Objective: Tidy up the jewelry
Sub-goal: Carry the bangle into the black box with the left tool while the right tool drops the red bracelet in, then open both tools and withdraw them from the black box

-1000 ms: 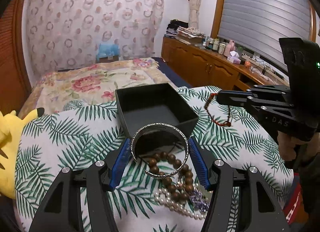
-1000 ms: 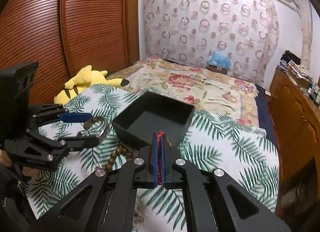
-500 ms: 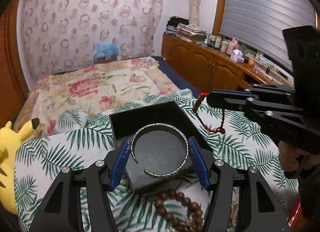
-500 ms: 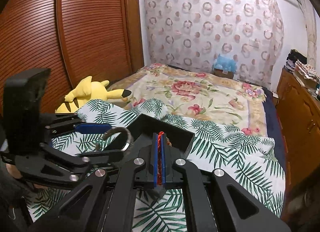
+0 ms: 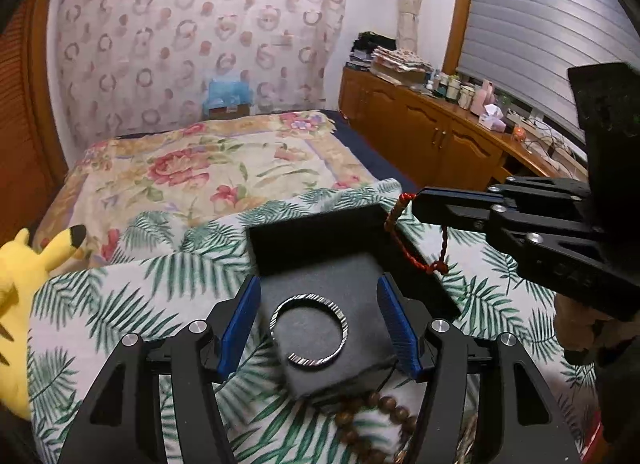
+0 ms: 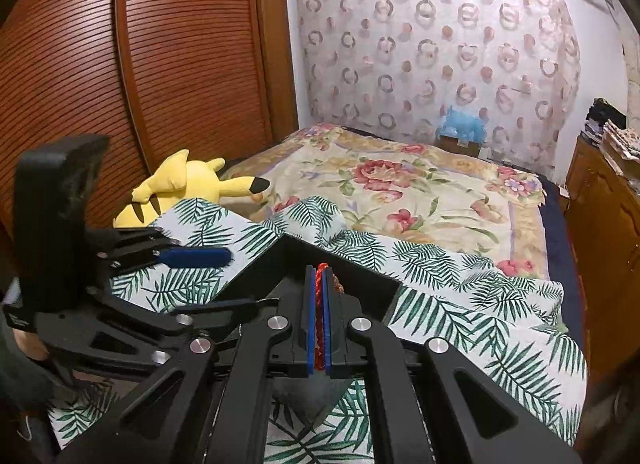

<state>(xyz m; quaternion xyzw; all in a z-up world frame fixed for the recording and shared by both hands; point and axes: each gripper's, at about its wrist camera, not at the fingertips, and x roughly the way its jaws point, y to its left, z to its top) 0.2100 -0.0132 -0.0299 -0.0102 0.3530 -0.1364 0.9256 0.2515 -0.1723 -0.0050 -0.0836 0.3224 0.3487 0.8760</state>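
Left wrist view: our left tool (image 5: 318, 322) open, silver open-cuff bangle (image 5: 309, 329) lying free in black square box (image 5: 320, 260). Right tool (image 6: 319, 318) clamps limp red braided cord bracelet (image 5: 416, 242) over box. We judge bangle stiff, slippery; grip across outer edges.

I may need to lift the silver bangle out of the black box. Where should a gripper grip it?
Probably from straight above: the silver bangle lies flat on the floor of the black box, whose walls block the sides. Pinch across its closed far-left and right sides, keeping off the open gap at its near left.
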